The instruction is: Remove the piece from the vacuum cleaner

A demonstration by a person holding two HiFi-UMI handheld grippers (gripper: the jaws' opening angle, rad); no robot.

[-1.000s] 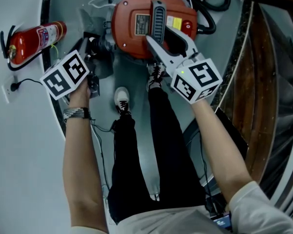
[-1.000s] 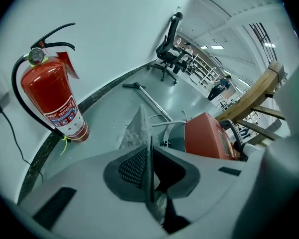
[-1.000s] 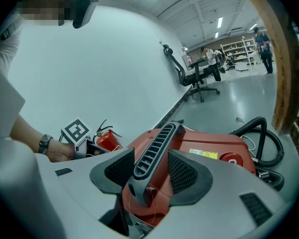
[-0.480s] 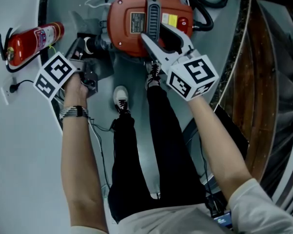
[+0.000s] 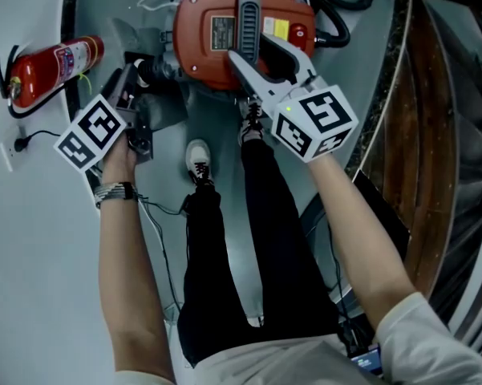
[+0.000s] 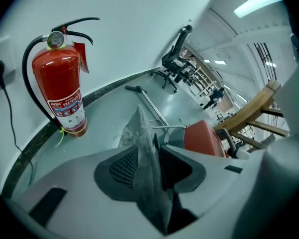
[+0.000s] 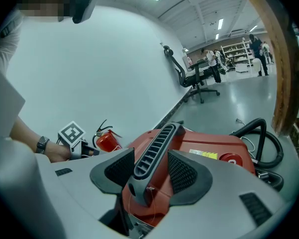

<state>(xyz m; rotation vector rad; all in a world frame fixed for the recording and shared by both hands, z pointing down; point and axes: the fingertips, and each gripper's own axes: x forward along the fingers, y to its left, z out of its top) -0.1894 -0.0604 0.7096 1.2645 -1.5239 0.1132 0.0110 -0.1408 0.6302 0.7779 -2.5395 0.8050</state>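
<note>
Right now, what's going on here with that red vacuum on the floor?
A person stands over the red vacuum cleaner with tongs in each hand. The right tongs straddle its grey top handle, not visibly clamped. The left tongs, at the vacuum's side, have just been opening, and a grey fabric-like piece sits between them with a gap on one side. Whether the piece is free of the machine is unclear.

Vacuum cleaner (image 5: 224, 54) on floor (image 5: 112, 6) just ahead of shoes (image 5: 199, 160), piece (image 5: 164, 107) at its left side, fire extinguisher (image 5: 52, 66) further left by wall (image 5: 24, 255), hose (image 5: 349, 34) behind at its right.
</note>
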